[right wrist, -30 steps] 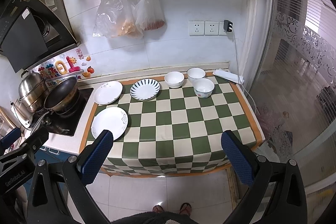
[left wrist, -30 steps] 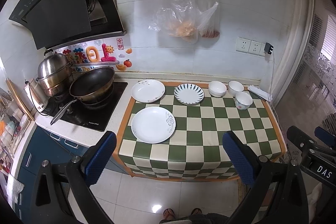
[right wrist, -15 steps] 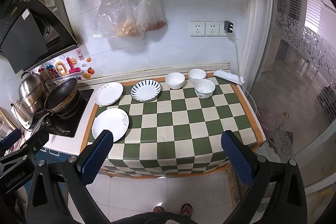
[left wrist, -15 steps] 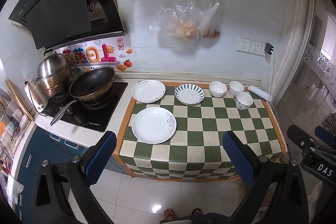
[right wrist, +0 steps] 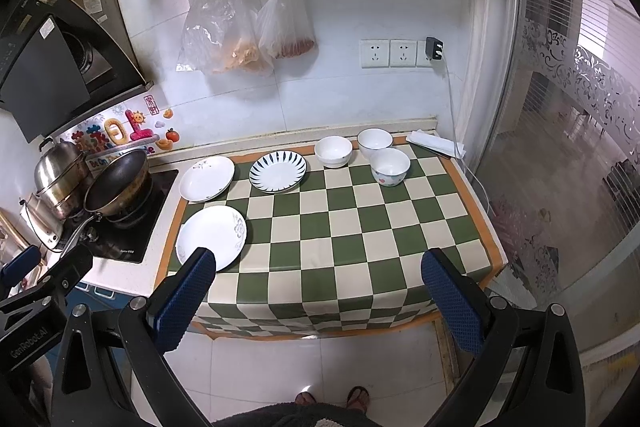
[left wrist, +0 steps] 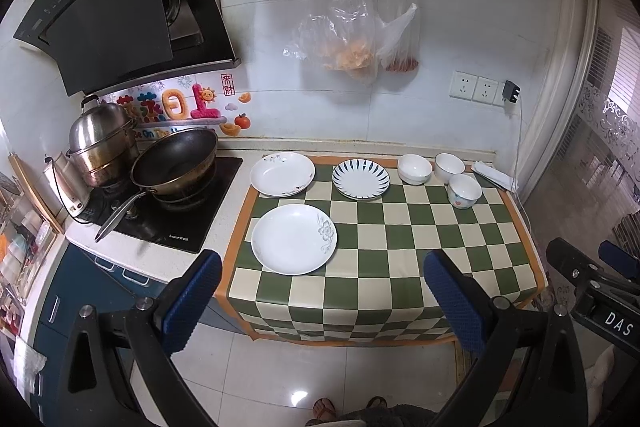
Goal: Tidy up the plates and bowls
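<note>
Three plates lie on the green checked cloth (left wrist: 400,227): a white flower-print plate (left wrist: 294,244) near the front left, a white plate (left wrist: 282,173) behind it, and a blue-striped plate (left wrist: 361,179). Three white bowls stand at the back right: one (left wrist: 415,168), one (left wrist: 449,167), and a patterned one (left wrist: 464,190). The same things show in the right wrist view: the plates (right wrist: 211,233) (right wrist: 206,178) (right wrist: 277,172) and the bowls (right wrist: 333,151) (right wrist: 374,143) (right wrist: 390,166). My left gripper (left wrist: 320,303) and right gripper (right wrist: 316,301) are open, empty, held back above the floor before the counter.
A black wok (left wrist: 174,163) and a steel pot (left wrist: 100,143) sit on the cooktop at the left. Plastic bags (left wrist: 352,39) hang on the wall. A folded white cloth (left wrist: 492,175) lies at the back right corner. A glass partition (right wrist: 560,147) bounds the right.
Both grippers have drifted very slightly; the plates and bowls have not moved.
</note>
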A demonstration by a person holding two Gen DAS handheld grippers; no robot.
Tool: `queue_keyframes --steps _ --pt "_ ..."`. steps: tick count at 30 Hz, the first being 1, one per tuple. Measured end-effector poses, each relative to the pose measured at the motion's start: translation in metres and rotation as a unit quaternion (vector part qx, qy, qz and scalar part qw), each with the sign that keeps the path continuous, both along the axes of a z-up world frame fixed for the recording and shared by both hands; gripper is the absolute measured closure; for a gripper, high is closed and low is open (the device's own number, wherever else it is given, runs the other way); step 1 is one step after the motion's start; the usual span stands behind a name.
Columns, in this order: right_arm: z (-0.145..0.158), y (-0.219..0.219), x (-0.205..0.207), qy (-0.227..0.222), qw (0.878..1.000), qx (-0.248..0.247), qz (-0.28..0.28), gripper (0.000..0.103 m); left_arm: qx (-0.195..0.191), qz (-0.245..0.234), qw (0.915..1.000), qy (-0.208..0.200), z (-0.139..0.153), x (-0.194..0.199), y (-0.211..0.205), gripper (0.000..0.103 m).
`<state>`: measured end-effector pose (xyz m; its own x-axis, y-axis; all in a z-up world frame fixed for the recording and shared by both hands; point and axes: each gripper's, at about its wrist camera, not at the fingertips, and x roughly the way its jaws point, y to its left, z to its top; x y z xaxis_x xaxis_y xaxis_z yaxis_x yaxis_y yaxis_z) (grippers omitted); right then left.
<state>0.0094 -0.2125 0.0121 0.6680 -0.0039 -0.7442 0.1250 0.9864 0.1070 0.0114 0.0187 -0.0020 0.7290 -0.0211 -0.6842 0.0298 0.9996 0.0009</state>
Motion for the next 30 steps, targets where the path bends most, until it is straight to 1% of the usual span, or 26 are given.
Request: queue_keyframes --steps 4,7,9,12,14,17,20,21,22,26,28,30 --pt "-0.007 0.0 0.002 0.001 1.0 0.009 -0.007 0.0 0.006 0.003 1.0 0.0 -0.003 0.004 0.001 0.0" --pt "-0.025 0.001 0.01 -0.005 1.0 0.021 -0.007 0.0 0.017 0.012 0.9998 -0.004 -0.014 0.015 0.008 0.0" --pt "-0.041 0.007 0.02 -0.003 1.0 0.027 0.004 0.0 0.029 0.022 0.9993 -0.003 -0.027 0.027 0.016 0.0" --pt "-0.07 0.019 0.043 0.022 0.998 0.045 0.023 0.0 0.047 0.038 0.9981 0.013 -0.054 0.053 0.032 0.0" --pt "-0.098 0.029 0.065 0.053 0.996 0.063 0.036 0.0 0.056 0.046 0.9969 0.032 -0.076 0.071 0.047 0.0" --pt "-0.133 0.043 0.094 0.08 0.992 0.08 0.052 0.0 0.057 0.057 0.9941 0.072 -0.112 0.104 0.067 0.0" --pt "-0.177 0.057 0.131 0.124 0.984 0.108 0.067 0.0 0.048 0.063 0.9891 0.124 -0.152 0.14 0.085 0.0" --pt "-0.197 0.062 0.149 0.142 0.979 0.127 0.074 0.0 0.044 0.064 0.9872 0.139 -0.165 0.149 0.089 0.0" --pt "-0.21 0.065 0.161 0.15 0.976 0.139 0.078 0.0 0.043 0.065 0.9852 0.153 -0.176 0.159 0.093 0.0" --pt "-0.268 0.081 0.218 0.195 0.963 0.164 0.092 0.002 0.024 0.074 0.9738 0.214 -0.224 0.2 0.11 0.002" --pt "-0.292 0.088 0.245 0.213 0.957 0.171 0.101 0.003 0.014 0.085 0.9674 0.238 -0.246 0.222 0.119 0.006" --pt "-0.314 0.095 0.272 0.234 0.949 0.18 0.113 0.005 0.007 0.094 0.9609 0.261 -0.266 0.244 0.127 0.006"
